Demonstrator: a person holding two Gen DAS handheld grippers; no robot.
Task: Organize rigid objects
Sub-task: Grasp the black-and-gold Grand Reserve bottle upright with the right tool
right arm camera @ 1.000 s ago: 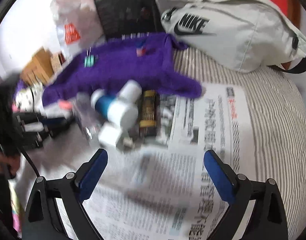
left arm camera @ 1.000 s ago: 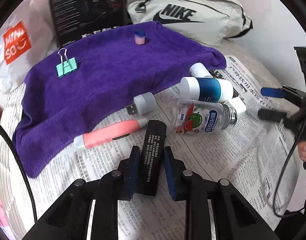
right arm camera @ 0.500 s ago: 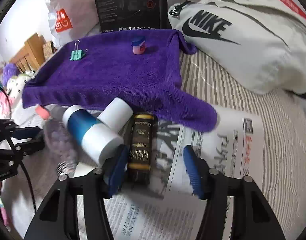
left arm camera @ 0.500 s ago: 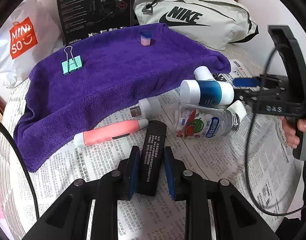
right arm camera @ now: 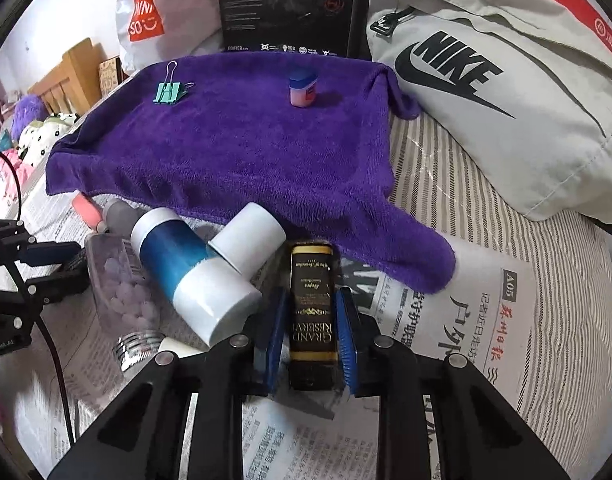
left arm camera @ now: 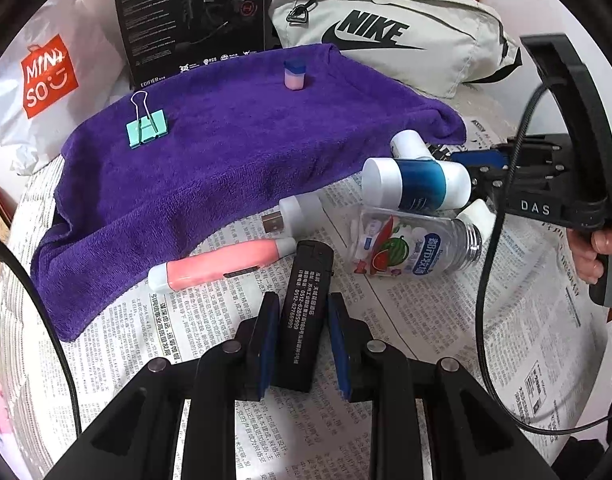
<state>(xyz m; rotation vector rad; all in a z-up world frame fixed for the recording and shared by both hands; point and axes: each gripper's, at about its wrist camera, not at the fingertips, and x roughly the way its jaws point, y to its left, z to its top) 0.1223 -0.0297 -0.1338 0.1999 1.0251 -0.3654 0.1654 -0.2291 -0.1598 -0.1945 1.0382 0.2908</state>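
Item: black lighter [left arm camera: 302, 312], long axis along your left gripper [left arm camera: 302, 344], clamped between its pads. Right gripper [right arm camera: 312, 344] likewise clamped the gold-labelled box [right arm camera: 311, 312] lengthwise.

Left tool [left arm camera: 299, 336] sits low at the near edge, its blue pads pressed against a black lighter [left arm camera: 302, 308]. Right tool [right arm camera: 311, 334], at the far right, clamps a dark gold-lettered box [right arm camera: 312, 312]; a hand [left arm camera: 598, 252] grips its handle.
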